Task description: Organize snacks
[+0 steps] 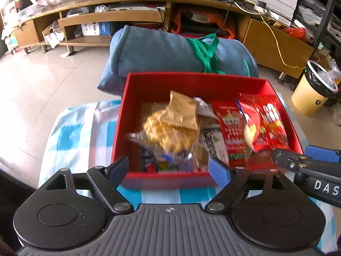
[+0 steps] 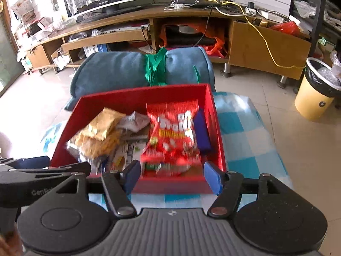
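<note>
A red box (image 1: 191, 79) (image 2: 138, 98) stands on a blue checked cloth (image 1: 70, 132) and holds several snack packets. On its left side lie a golden cracker packet (image 1: 183, 111) (image 2: 102, 123) and a clear bag of crackers (image 1: 170, 134), both blurred. On its right side are a red snack bag (image 1: 266, 121) (image 2: 174, 132) and a purple packet (image 2: 202, 130). My left gripper (image 1: 169, 170) hangs open over the box's near wall, nothing between its fingers. My right gripper (image 2: 173, 176) is open too, just above the red bag's near end, not pressing it.
A rolled blue blanket (image 1: 153, 51) (image 2: 110, 72) tied with a green strap lies behind the box. A yellow bin (image 1: 311, 91) (image 2: 315, 93) stands on the floor at the right. A long wooden TV stand (image 1: 127, 0) runs along the back wall.
</note>
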`<state>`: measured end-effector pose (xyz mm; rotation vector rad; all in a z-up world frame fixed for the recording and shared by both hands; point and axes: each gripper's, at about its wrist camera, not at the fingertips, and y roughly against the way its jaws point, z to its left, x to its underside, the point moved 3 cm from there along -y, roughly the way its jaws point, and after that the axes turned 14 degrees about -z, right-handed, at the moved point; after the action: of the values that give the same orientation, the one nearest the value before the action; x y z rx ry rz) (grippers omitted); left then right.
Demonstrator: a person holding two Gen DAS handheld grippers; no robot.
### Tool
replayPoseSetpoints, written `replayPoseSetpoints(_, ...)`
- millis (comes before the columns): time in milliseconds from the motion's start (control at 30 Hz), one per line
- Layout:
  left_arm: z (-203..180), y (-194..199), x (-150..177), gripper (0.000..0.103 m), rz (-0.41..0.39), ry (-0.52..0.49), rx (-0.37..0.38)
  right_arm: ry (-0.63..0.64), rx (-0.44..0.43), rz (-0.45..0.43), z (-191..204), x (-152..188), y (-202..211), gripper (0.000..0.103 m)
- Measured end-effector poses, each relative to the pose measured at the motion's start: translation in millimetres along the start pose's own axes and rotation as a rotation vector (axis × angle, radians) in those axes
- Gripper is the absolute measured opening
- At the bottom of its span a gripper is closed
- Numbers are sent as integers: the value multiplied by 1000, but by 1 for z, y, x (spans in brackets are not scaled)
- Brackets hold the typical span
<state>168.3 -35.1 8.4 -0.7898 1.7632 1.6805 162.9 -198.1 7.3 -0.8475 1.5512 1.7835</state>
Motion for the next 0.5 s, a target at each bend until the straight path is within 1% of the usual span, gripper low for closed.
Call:
replayPoseSetpoints(100, 1, 10, 9, 87, 4, 4, 9, -2, 10, 14, 0, 14, 9, 60)
replayPoseSetpoints(167, 1, 16, 15, 90, 4, 4, 13, -10, 12, 20, -2, 22, 15, 60)
replayPoseSetpoints(367, 3, 33, 33, 93, 6, 3, 21, -35, 10, 25, -2, 40, 36, 60)
replayPoseSetpoints(500, 0, 42, 51, 95, 22, -15, 21, -35, 10, 35, 0, 52, 46, 61)
